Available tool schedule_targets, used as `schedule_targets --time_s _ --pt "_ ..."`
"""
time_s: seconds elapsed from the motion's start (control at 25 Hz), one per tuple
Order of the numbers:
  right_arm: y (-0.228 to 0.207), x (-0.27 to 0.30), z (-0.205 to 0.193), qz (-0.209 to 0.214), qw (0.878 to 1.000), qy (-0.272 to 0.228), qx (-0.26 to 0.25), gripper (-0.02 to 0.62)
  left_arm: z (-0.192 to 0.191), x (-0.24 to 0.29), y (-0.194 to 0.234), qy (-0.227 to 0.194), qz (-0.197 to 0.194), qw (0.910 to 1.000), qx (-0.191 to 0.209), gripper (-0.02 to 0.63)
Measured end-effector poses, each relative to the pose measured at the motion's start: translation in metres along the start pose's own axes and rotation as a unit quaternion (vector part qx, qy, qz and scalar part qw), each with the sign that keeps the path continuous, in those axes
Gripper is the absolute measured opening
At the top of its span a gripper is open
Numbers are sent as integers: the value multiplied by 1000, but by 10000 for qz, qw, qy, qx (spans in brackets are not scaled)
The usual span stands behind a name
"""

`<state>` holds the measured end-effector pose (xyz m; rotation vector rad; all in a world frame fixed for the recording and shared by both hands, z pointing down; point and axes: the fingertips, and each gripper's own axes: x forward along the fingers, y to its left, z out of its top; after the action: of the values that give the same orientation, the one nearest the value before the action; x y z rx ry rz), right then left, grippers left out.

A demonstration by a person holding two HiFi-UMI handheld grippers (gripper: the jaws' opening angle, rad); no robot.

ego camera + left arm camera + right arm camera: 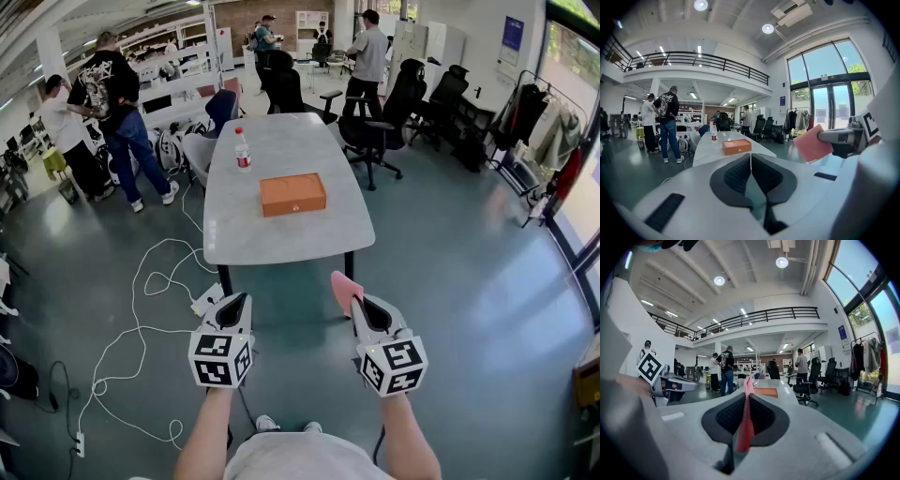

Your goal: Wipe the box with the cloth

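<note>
I hold both forearms out level, side by side. My right claw pinches the pink cloth. My left claw is pressed together on nothing. The orange box lies well ahead of both claws, on the surface.

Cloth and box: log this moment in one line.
right gripper: shut on pink cloth | left gripper: shut, empty | orange box: on table, untouched | wipe: not started

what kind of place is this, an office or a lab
Probably an open-plan office or workshop hall: black office chairs stand around a long grey table, a railed mezzanine runs overhead, and there is a coat rack.
</note>
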<state>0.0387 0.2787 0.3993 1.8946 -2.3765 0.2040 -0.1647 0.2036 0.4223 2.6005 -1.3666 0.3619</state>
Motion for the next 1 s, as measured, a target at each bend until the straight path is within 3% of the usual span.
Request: schedule_targets --time_s 0.6,1.0 --pt "-21 11 -7 317 9995 -24 60 15 -5 26 -23 79 72 9999 -92 14" --pt "-42 86 -3 299 9995 102 21 15 6 97 17 106 5 9999 -131 15"
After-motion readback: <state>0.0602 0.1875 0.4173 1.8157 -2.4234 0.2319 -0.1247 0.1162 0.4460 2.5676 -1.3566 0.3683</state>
